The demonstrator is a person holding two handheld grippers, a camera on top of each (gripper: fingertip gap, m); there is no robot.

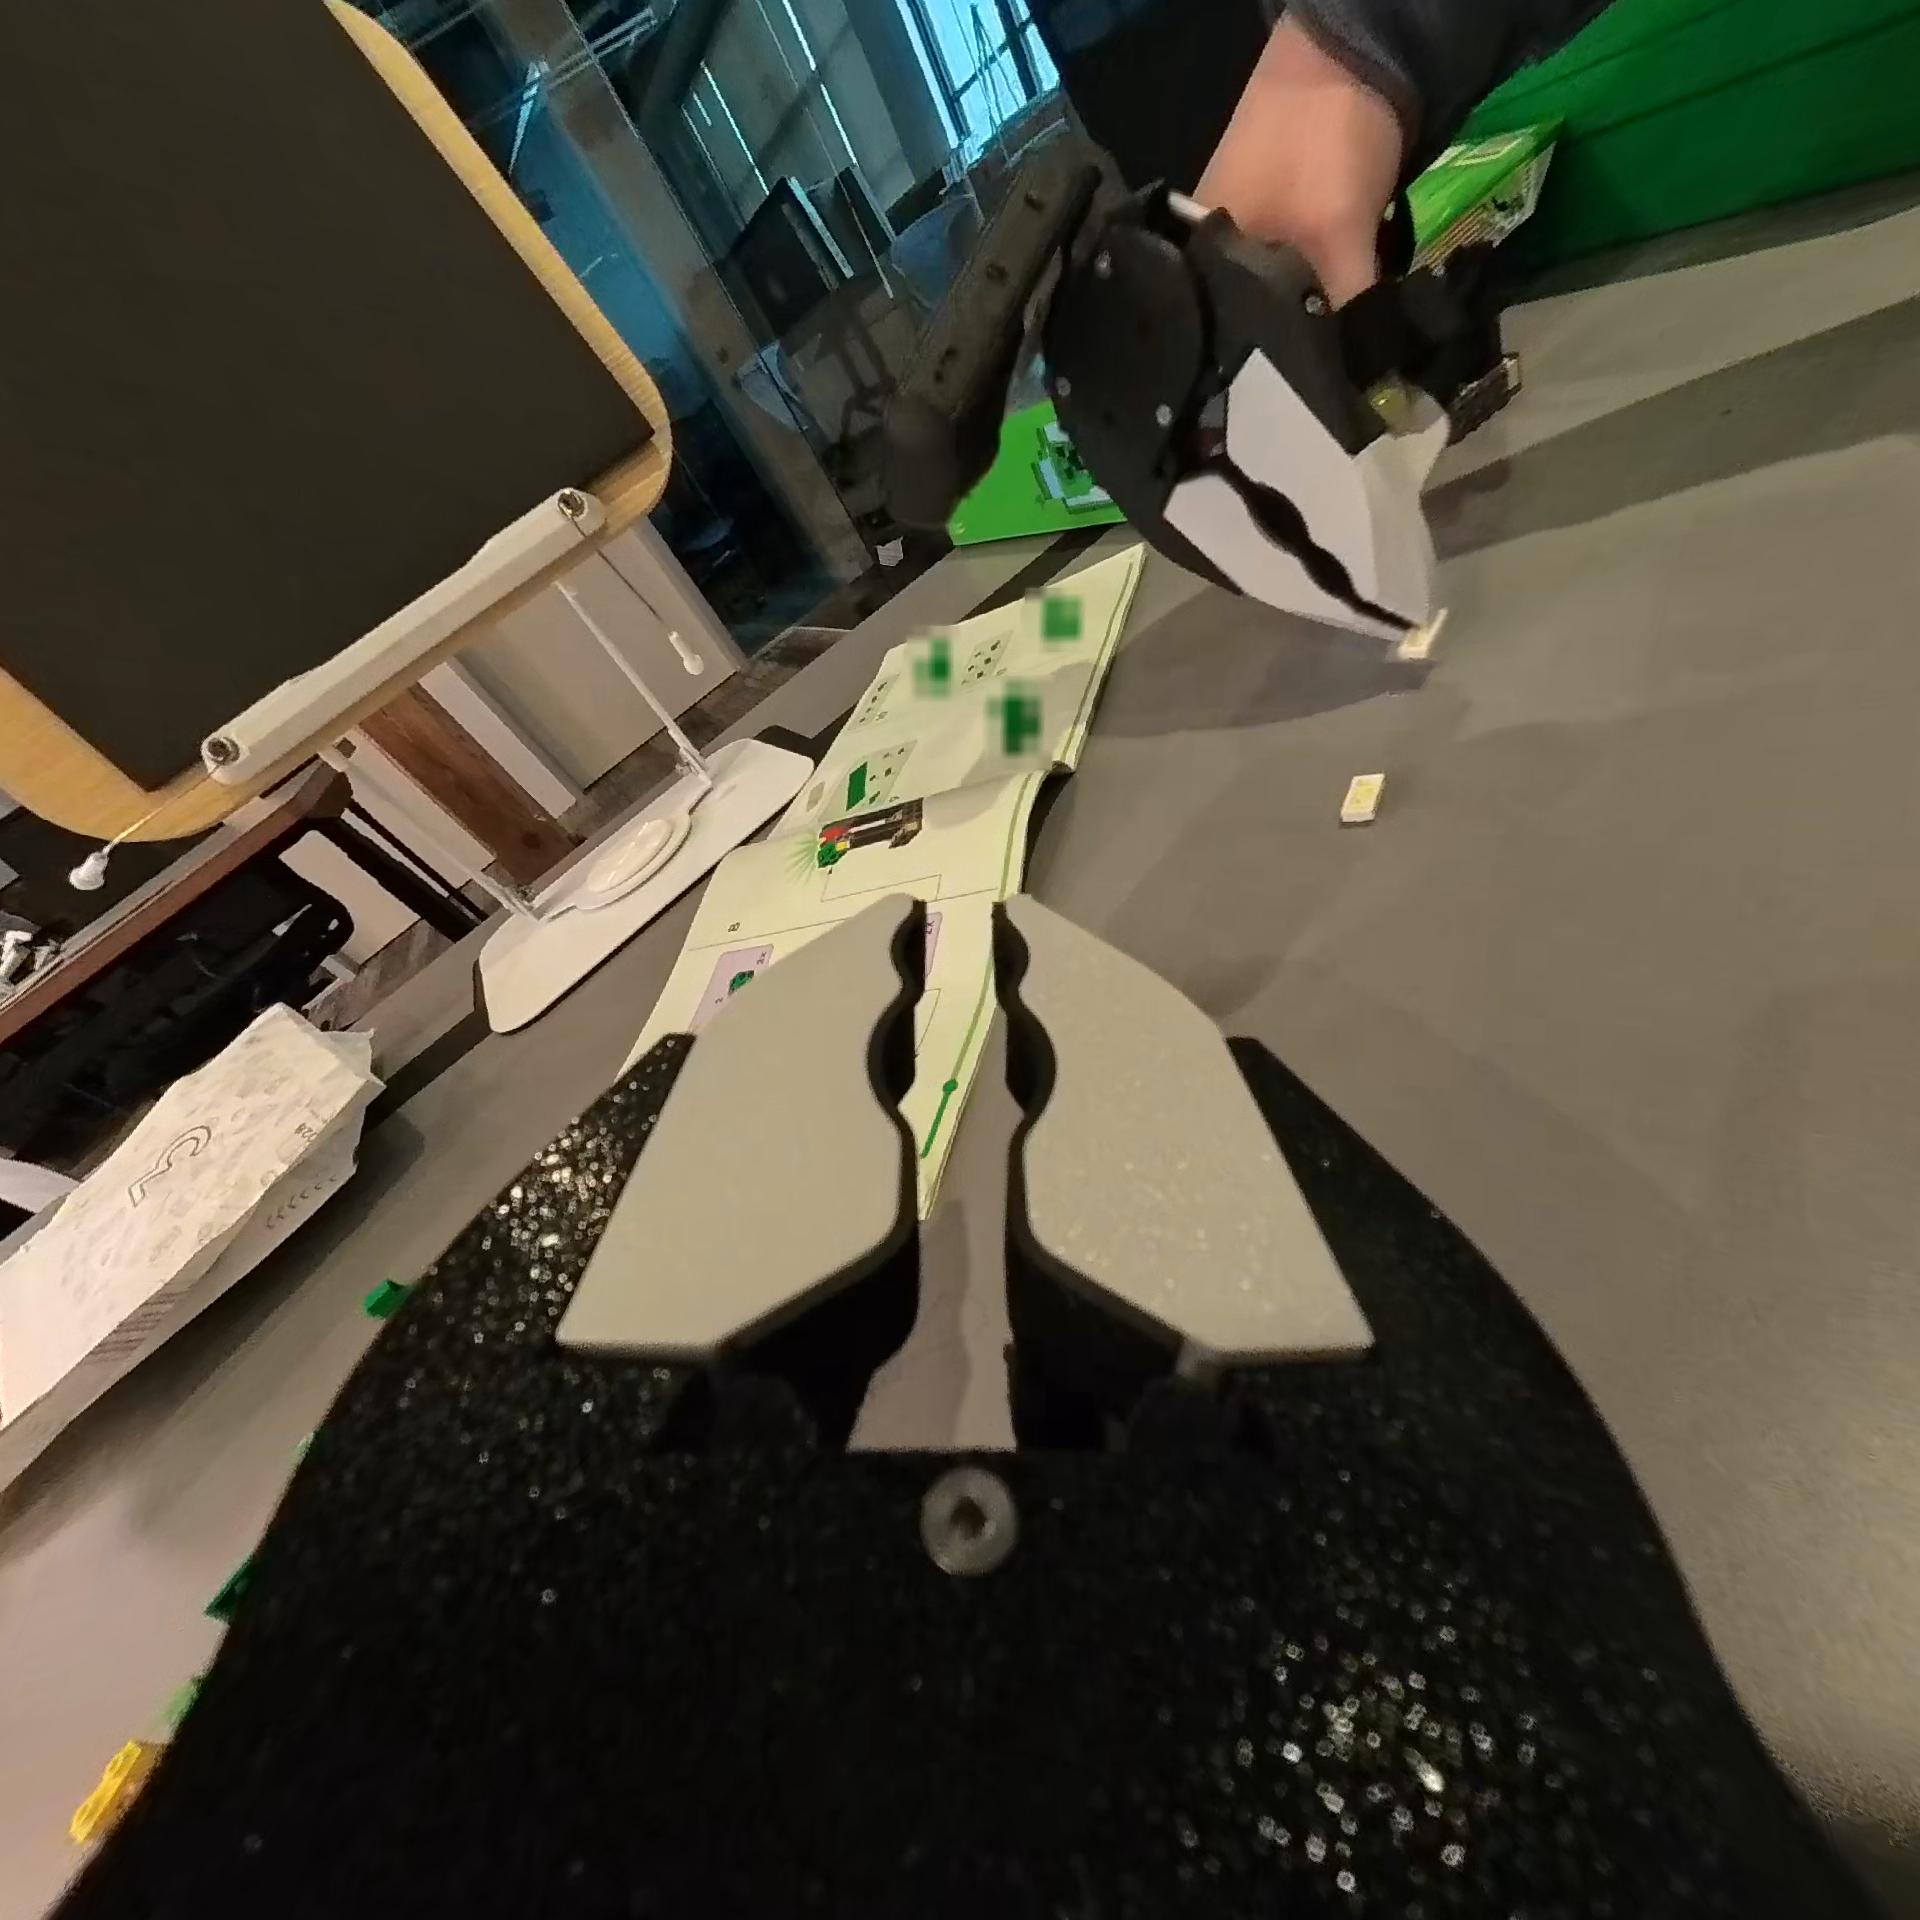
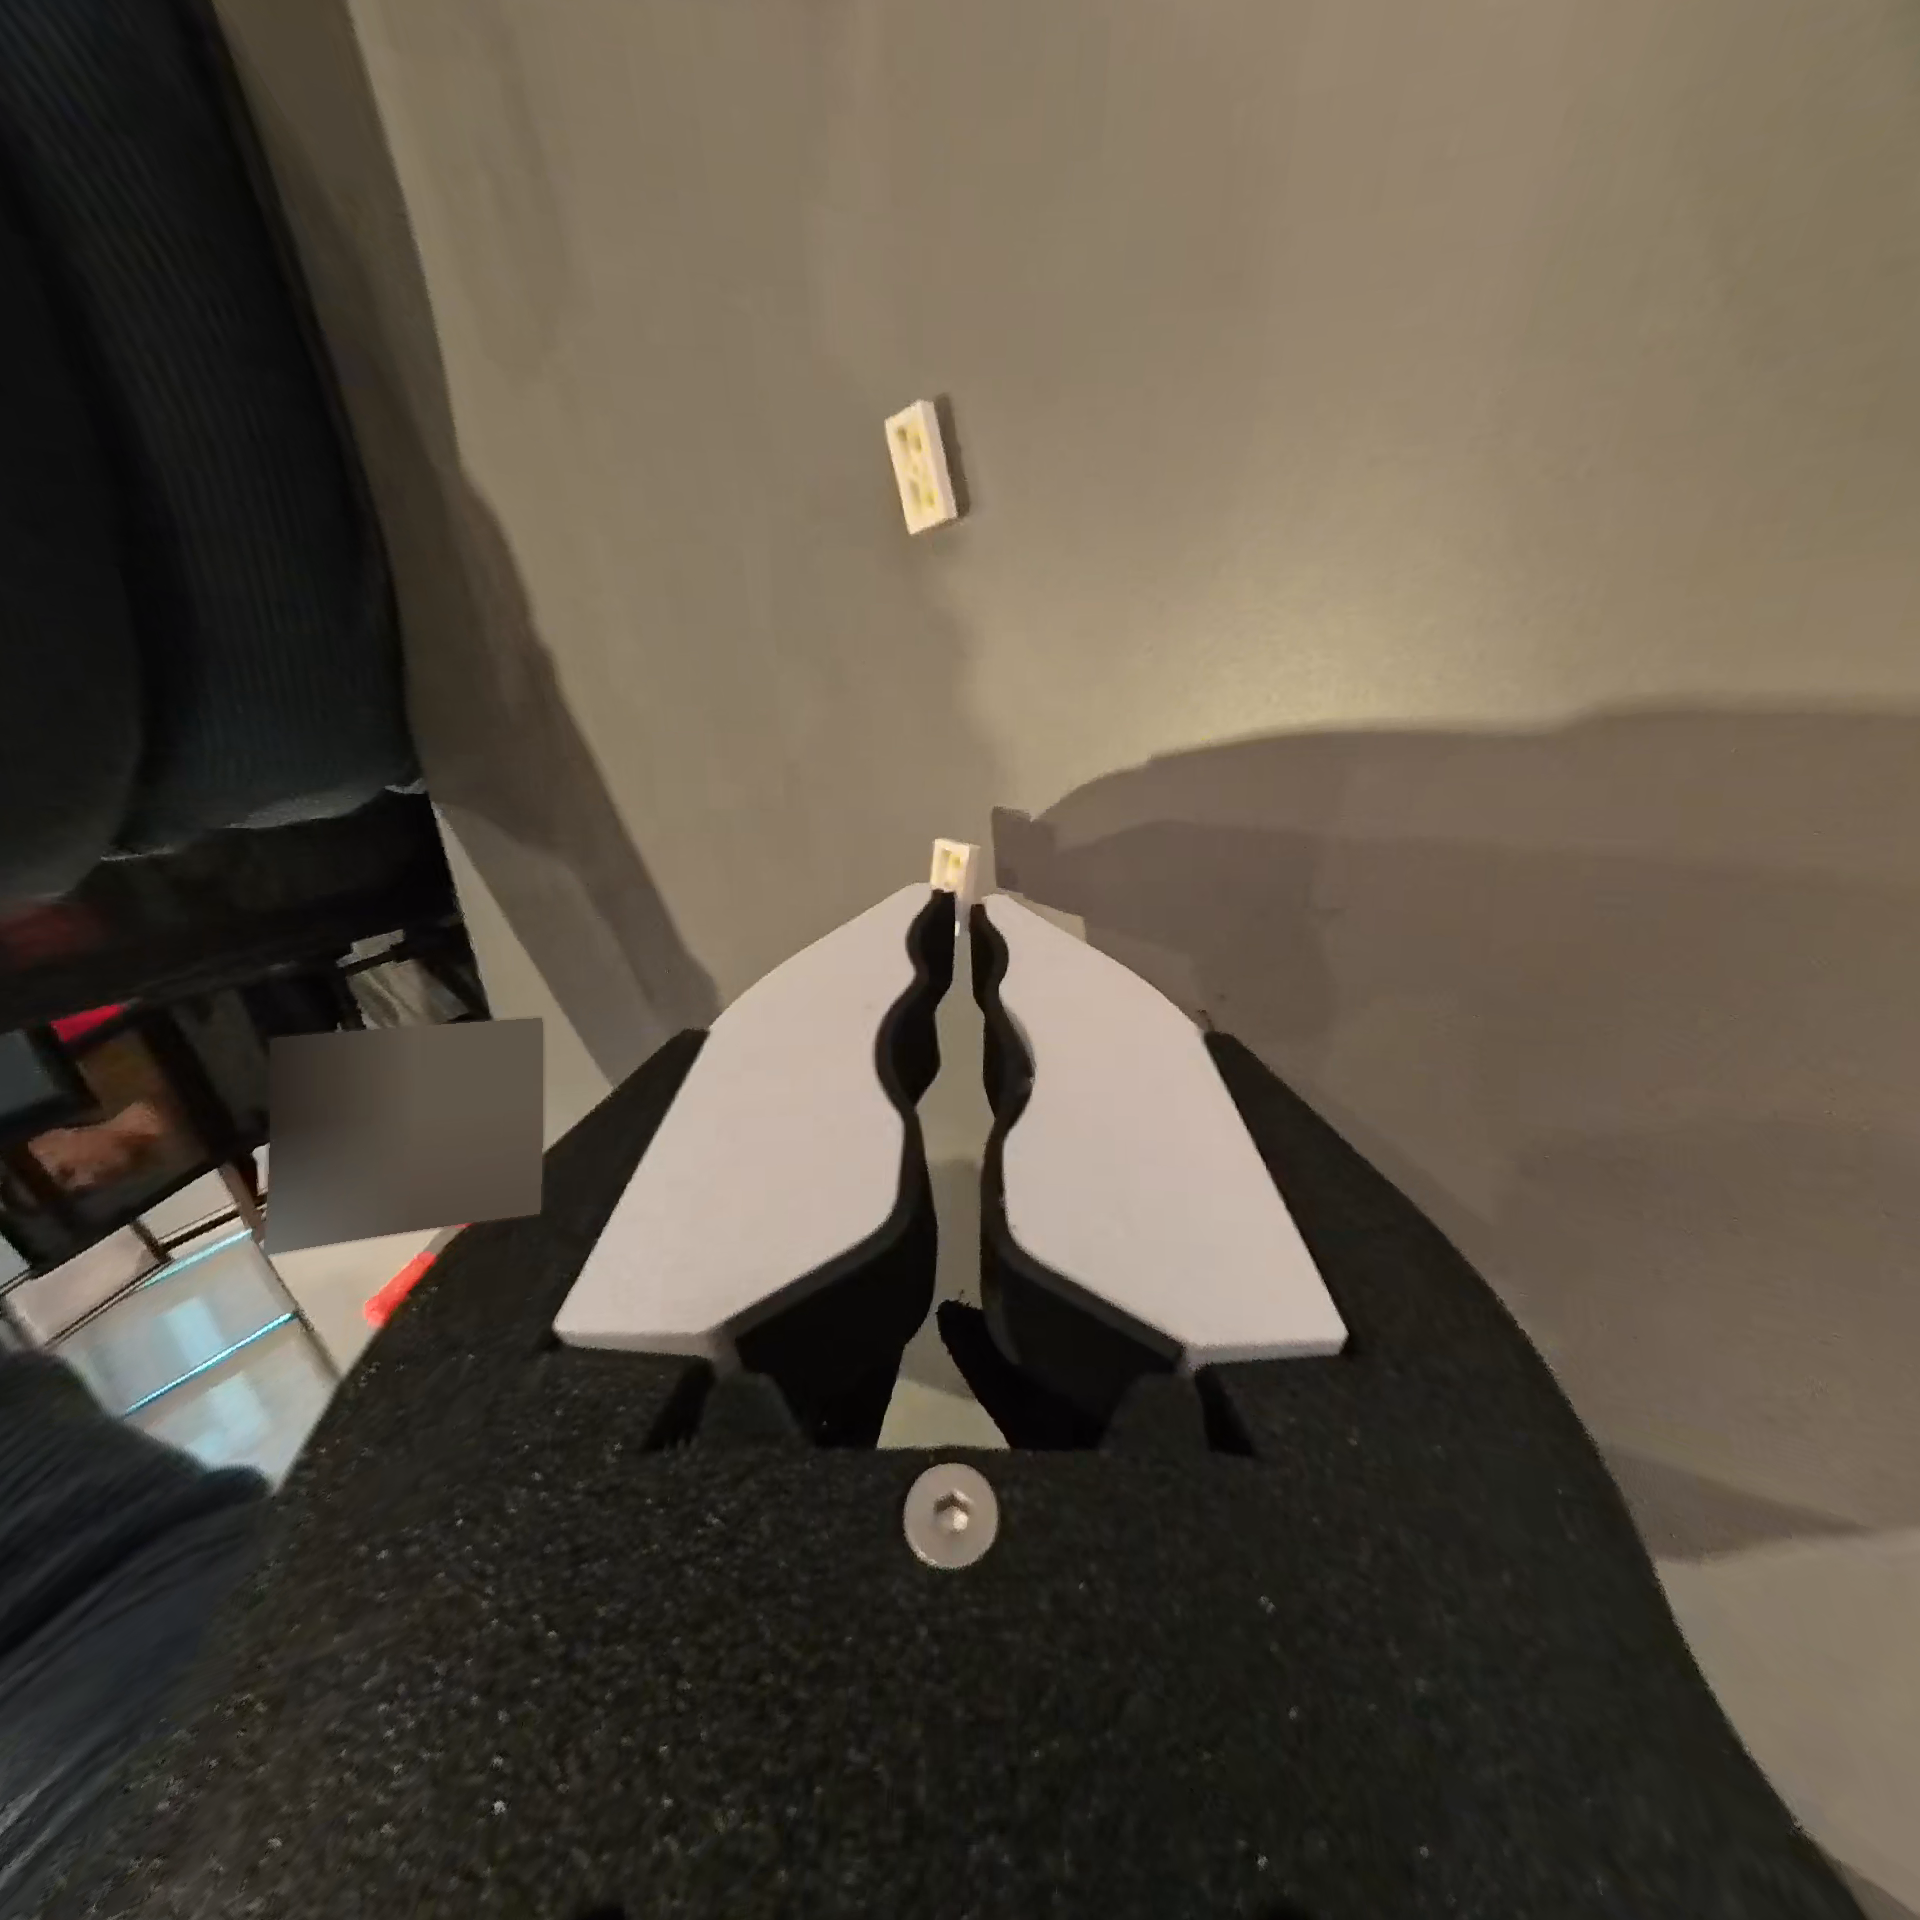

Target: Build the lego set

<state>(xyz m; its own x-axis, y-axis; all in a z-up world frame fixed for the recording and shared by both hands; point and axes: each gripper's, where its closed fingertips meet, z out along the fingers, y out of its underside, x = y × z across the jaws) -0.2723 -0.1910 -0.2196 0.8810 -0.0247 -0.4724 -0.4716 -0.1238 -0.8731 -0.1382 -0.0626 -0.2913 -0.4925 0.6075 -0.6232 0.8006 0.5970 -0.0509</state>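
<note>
My right gripper (image 2: 958, 906) is shut on a small white plate (image 2: 956, 864), pinched edge-on at the fingertips and held just at the grey table (image 2: 1351, 416). The left wrist view shows the same gripper (image 1: 1413, 629) tilted down with the plate (image 1: 1421, 636) at its tip. A second white plate (image 2: 928, 468) lies underside up on the table beyond it and also shows in the left wrist view (image 1: 1364, 800). My left gripper (image 1: 956, 914) is empty with a narrow gap between its fingers. It hovers over the open instruction booklet (image 1: 966, 748).
A green box (image 1: 1029, 488) lies behind the booklet. A white paper bag (image 1: 177, 1195) and a white stand base (image 1: 644, 873) sit at the table's left edge. Small green (image 1: 382, 1296) and yellow (image 1: 109, 1777) bricks lie at the lower left. A person's hand (image 1: 1299, 156) holds the right gripper. Left tips to right tips: about 20 cm.
</note>
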